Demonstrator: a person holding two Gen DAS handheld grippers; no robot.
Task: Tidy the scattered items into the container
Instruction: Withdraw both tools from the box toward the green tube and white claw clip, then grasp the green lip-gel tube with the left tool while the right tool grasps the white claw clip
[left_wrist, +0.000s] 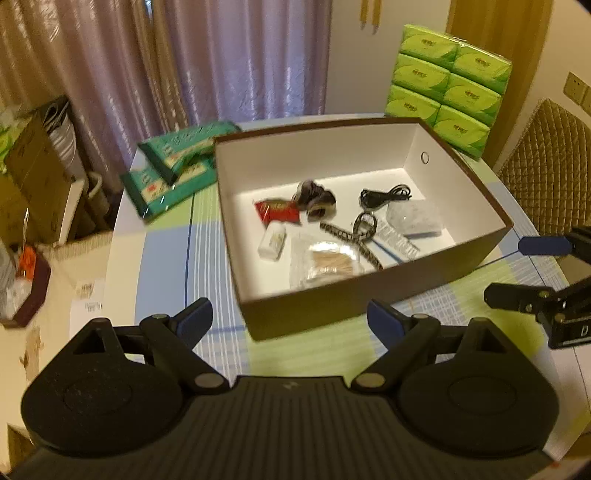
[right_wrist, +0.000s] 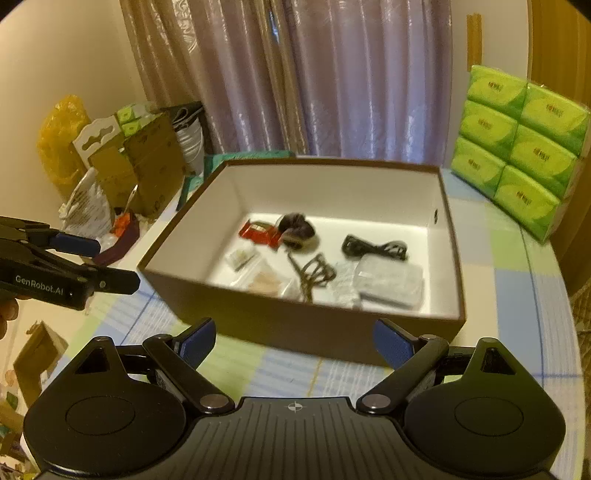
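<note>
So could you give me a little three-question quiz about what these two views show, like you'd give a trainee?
1. True or false: the left claw is gripping something.
2. Which lies inside the brown box? A) black cable B) green tissue packs C) teal packets
3. Fill in: the red packet lies next to the white ____.

Key
1. False: both it and the right claw are open and empty.
2. A
3. eraser, as best the blur allows.

Mauve curtains (right_wrist: 332, 74) hang behind a round table (right_wrist: 517, 277) with a checked cloth, under warm yellowish light.
</note>
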